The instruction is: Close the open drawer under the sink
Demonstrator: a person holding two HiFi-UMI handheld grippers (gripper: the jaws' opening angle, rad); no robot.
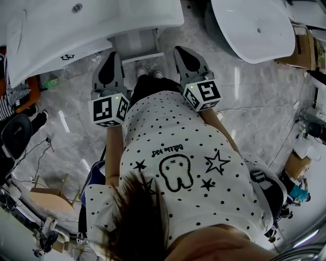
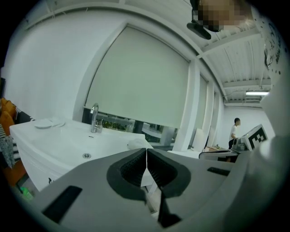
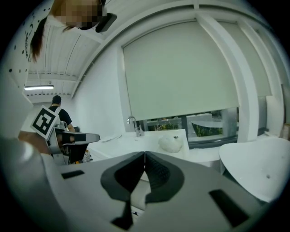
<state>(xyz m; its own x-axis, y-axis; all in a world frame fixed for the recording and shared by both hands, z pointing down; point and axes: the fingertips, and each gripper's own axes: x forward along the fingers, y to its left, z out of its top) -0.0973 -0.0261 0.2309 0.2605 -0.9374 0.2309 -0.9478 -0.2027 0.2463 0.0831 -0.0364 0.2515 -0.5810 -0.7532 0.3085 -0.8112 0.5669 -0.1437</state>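
The white sink vanity (image 1: 76,30) stands at the upper left of the head view, with a drain (image 1: 77,7) in its basin. Below its front edge a white drawer box (image 1: 135,43) juts out toward the person's feet. My left gripper (image 1: 112,54) points at the drawer's left side and my right gripper (image 1: 181,50) at its right side; whether either touches it I cannot tell. In the left gripper view the left gripper (image 2: 146,152) is shut on nothing, with the faucet (image 2: 94,118) beyond it. The right gripper (image 3: 145,155) is likewise shut and empty.
A second white basin (image 1: 254,25) stands at the upper right, with cardboard boxes (image 1: 308,46) beside it. A white lump (image 3: 171,143) lies on the vanity top. Cables and a wooden piece (image 1: 48,196) lie on the marble floor at the left. Another person (image 2: 234,130) stands far off.
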